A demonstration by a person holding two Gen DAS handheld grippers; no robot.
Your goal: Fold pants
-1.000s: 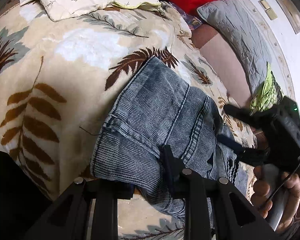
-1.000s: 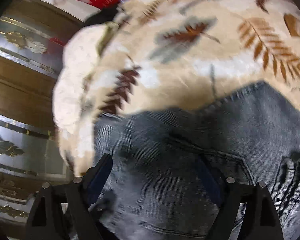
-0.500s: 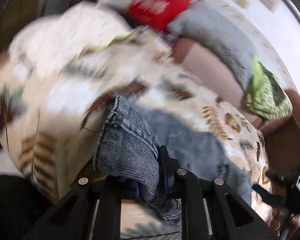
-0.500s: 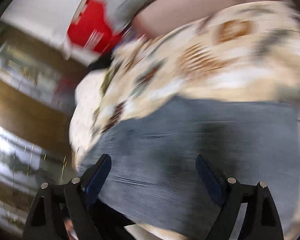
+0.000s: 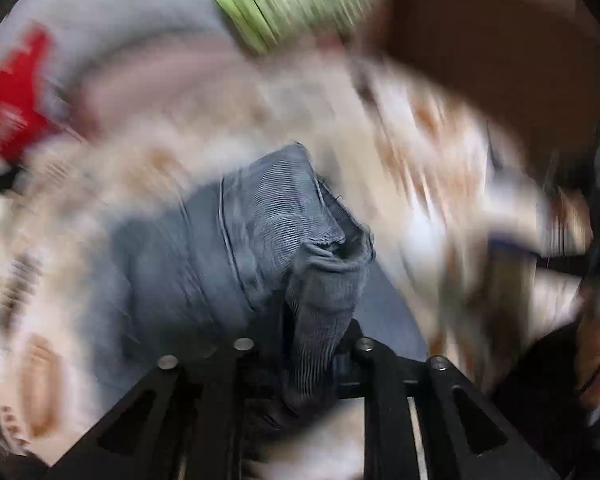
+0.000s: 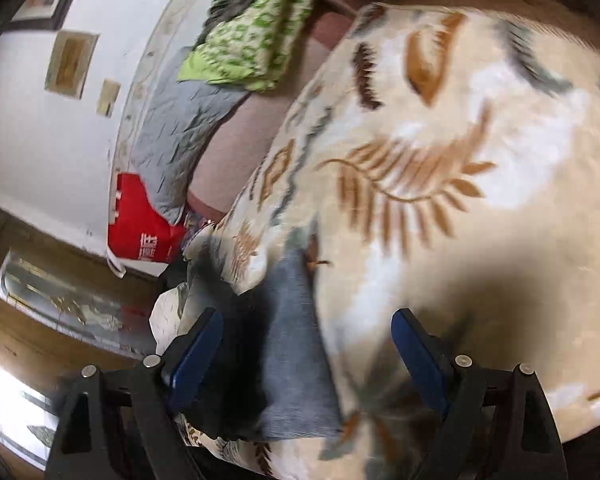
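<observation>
Left wrist view, blurred: the left gripper (image 5: 300, 344) is clamped on a bunched fold of the jeans (image 5: 284, 232), which spread ahead over the leaf-print blanket (image 5: 420, 152).

Right wrist view: the right gripper (image 6: 306, 344) stands apart, holding nothing; a strip of jeans (image 6: 292, 344) lies between its fingers on the blanket (image 6: 440, 160).

The matte black, two-fingered left gripper (image 5: 300, 344) has flat slotted linkage bars pinned with round silver screws. The matching black right gripper (image 6: 306, 336) carries the same silver screw heads, and its fingers (image 6: 196, 354) wear glossy dark-blue rectangular pads.
</observation>
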